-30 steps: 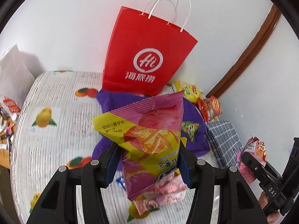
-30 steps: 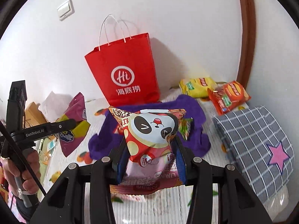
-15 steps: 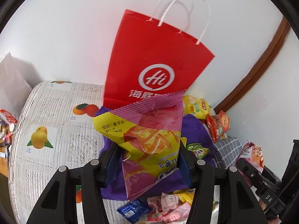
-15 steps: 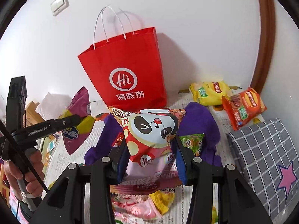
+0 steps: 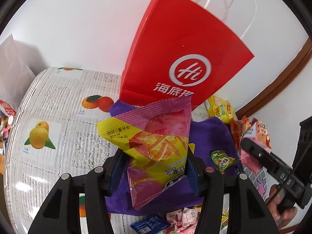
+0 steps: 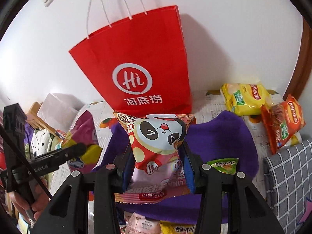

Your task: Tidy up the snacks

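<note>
My left gripper (image 5: 154, 167) is shut on a pink and yellow potato-stick bag (image 5: 156, 142), held upside down above a purple cloth (image 5: 210, 136). My right gripper (image 6: 156, 167) is shut on a red and white panda snack bag (image 6: 158, 138), with a pink packet (image 6: 150, 191) seen below it. A tall red paper bag (image 6: 136, 68) with white string handles stands against the wall just behind both held snacks, its top open. The same red paper bag (image 5: 181, 58) fills the left wrist view. Each view shows the other gripper at its edge, held by a hand.
A yellow chip bag (image 6: 243, 99) and an orange chip bag (image 6: 282, 120) lie at the right by the wall. A small green packet (image 6: 224, 164) rests on the purple cloth (image 6: 220, 136). A grey checked box (image 6: 288, 175) sits at the right. Several small packets (image 5: 181, 218) lie near me on the fruit-print tablecloth (image 5: 48, 101).
Both grippers have moved forward and down toward the red paper bag, which now looks larger and closer. Each still grips its snack bag the same way.
</note>
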`<move>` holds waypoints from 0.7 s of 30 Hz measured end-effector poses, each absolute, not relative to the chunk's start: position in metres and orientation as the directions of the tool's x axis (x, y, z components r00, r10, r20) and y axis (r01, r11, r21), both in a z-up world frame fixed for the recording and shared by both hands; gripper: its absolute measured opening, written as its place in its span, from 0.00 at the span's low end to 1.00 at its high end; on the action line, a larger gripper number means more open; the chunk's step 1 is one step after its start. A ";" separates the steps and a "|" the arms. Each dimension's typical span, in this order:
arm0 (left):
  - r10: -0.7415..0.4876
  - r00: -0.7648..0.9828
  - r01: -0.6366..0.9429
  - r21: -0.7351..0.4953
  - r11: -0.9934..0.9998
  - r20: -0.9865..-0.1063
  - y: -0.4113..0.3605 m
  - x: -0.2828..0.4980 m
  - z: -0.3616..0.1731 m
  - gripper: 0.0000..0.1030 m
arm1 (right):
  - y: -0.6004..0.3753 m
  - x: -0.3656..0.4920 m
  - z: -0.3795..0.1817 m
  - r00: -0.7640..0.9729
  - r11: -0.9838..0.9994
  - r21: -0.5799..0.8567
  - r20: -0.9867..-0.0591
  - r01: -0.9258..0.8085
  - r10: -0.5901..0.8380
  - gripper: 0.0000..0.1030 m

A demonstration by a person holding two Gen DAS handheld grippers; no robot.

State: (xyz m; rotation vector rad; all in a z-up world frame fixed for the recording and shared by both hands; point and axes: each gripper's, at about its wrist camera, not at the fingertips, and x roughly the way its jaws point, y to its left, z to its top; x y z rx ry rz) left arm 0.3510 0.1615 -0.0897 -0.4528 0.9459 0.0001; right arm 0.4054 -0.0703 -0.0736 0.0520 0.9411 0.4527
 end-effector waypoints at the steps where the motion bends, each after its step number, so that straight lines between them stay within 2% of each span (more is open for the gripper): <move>1: -0.192 0.588 -0.199 -0.371 0.907 -0.786 0.162 0.352 -0.092 0.52 | -0.070 0.407 -0.078 0.491 0.906 0.238 -0.777 -0.351 0.394 0.43; 21: -0.221 0.542 -0.198 -0.380 0.904 -0.811 0.157 0.363 -0.110 0.52 | -0.073 0.435 -0.131 0.330 0.907 0.210 -0.882 -0.365 0.337 0.43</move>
